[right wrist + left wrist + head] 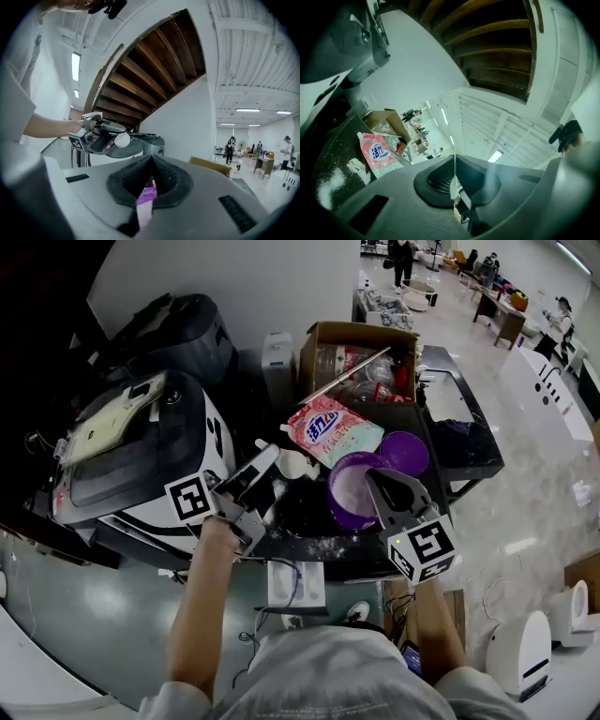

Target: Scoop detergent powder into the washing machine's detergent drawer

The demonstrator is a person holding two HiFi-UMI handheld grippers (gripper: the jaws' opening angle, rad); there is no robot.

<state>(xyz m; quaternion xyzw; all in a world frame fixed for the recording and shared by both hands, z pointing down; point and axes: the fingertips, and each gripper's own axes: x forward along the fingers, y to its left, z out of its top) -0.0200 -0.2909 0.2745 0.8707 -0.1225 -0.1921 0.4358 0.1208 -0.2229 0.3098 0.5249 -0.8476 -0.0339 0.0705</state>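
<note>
Detergent bag (333,432) behind tub (354,491), lid (404,452) at its right, washing machine (141,451) left

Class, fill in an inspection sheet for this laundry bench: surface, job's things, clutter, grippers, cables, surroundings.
Surface: dark table, with spilled powder near its front edge.
Job's things: washing machine at left; pink detergent bag; purple tub of powder, its lid beside it; white scoop.
Clutter: open cardboard box at the back.
Grippers: left hand-held gripper shut on the scoop; right hand-held gripper shut on the purple tub's rim.
Cables: power strip with a lead, below the table's front edge.
Surroundings: open hall, people at far desks.
</note>
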